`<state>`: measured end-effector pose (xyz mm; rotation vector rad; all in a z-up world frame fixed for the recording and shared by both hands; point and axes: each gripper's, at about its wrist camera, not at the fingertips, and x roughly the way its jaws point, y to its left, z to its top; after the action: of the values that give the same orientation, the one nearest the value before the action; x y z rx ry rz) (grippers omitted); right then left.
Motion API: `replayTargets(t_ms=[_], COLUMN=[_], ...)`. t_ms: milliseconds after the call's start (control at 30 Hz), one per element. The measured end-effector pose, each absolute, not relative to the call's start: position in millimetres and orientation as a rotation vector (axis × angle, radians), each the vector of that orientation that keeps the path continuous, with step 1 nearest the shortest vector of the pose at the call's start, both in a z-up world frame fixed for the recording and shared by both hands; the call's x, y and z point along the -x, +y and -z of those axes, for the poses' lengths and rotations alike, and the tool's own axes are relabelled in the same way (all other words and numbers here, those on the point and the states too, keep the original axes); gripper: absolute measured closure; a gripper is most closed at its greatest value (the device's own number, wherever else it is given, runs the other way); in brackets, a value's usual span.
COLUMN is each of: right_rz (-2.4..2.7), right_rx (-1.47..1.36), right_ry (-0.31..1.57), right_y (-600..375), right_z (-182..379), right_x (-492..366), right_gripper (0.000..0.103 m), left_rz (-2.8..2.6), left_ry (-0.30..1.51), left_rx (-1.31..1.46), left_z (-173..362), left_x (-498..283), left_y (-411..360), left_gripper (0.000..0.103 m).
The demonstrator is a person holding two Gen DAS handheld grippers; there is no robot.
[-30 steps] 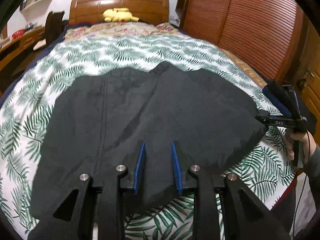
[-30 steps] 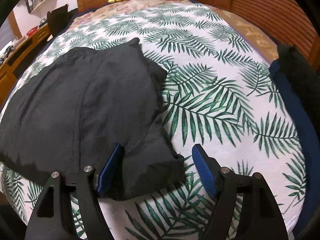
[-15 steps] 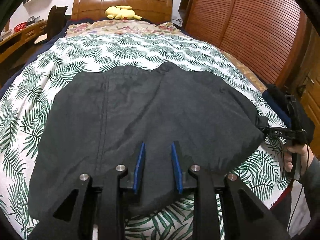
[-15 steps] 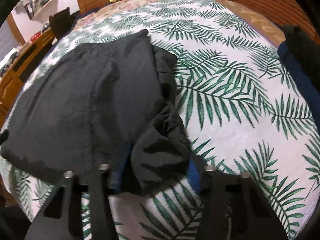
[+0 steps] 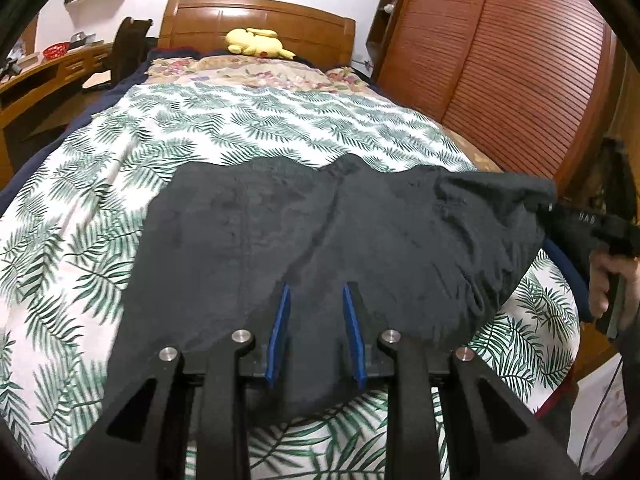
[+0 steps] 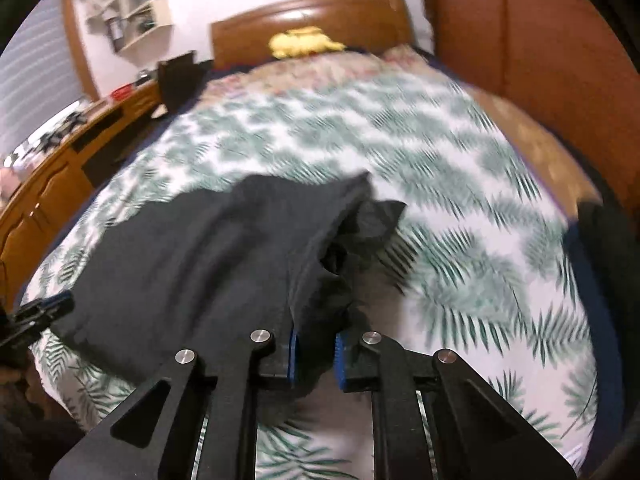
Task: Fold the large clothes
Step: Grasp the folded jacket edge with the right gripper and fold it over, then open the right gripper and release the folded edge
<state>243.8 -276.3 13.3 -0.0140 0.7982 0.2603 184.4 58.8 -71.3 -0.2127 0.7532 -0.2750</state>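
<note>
Dark clothing [image 5: 320, 240] lies spread across the bed [image 5: 280, 120] on a leaf-print cover. Nearest, the left gripper [image 5: 316, 332] has its blue fingers [image 5: 280, 328] clenched on the garment's near hem. The right gripper [image 6: 314, 354] grasps a bunched corner between its fingers [image 6: 340, 354] and holds it raised off the cover; this view is blurred. Farther back, a yellow plush toy [image 5: 256, 42] rests against the wooden headboard [image 5: 260, 20].
</note>
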Motion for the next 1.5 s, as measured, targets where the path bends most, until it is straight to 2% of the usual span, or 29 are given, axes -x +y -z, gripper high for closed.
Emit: replayTargets(t_ms=[300,533,667,767,833,900,967,1200,1500], right_rz=[-0.458,-0.613,-0.66,-0.65,-0.642,-0.658,-0.66,-0.602,-0.471], right_rx=[0.176,0.192,0.204,0.269,0.293,0.278,0.262,0.309,0.279], right_ry=[0.697,0.712,0.784,0.832,0.852,0.858,0.834,0.726,0.776], right_y=[-142,-49,-19,-10,-12,-19,-28,-58,-121], right_z=[-56,-37,-14,6,12,9,-1,-27,-6], right_x=[-247,-233,-227,-222,-219,-216,-210,-196,-207], right_gripper=[0.095,0.096,0.096,0.089,0.078,0.061,0.056,0.053,0.053], left_rz=[0.199,0.14,0.121,0.116,0.12,0.126,0.135,0.178,0.263], left_ry=[0.713,0.699,0.695,0.693,0.691,0.691,0.693,0.691,0.646], left_rx=[0.263,0.333,0.364,0.372,0.368,0.362,0.352,0.311,0.271], left_z=[64,66,68,68,67,66,65,54,31], left_x=[-160,-148,-145,-145,-145,-145,-148,-159,-175], left_y=[115,162,178,182,180,177,171,140,94], left_gripper=[0.078,0.078,0.078,0.078,0.078,0.078,0.078,0.078,0.078])
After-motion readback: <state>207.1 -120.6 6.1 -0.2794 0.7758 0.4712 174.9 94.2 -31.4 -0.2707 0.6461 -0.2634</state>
